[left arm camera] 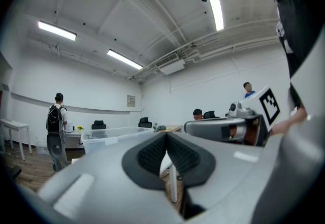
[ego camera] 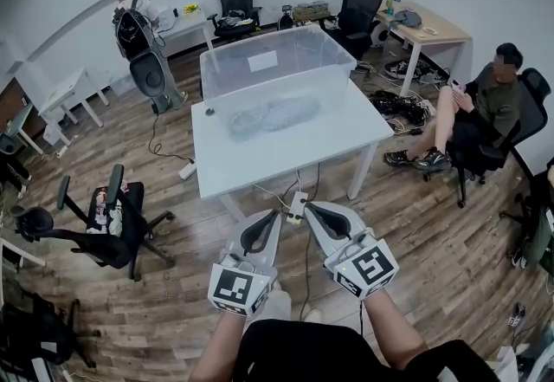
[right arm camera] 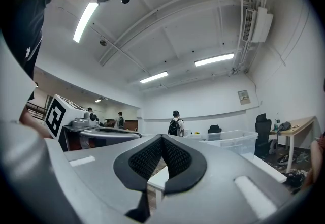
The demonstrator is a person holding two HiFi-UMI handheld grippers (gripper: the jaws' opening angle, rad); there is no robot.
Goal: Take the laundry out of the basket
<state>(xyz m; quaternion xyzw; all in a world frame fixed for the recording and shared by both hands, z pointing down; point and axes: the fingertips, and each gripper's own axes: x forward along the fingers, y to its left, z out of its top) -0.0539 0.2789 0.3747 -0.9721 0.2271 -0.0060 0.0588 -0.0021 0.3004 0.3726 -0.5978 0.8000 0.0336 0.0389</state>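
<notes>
Closed and empty, my left claw (ego camera: pixel 275 216) and right claw (ego camera: pixel 310 208) hover short of the table (ego camera: pixel 260 165), laundry (ego camera: pixel 273 116) in the basket (ego camera: pixel 227 68)

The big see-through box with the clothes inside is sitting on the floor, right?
Not quite. The see-through box with the clothes inside is sitting on the white table, not on the floor. The head view shows it at the table's far end.
</notes>
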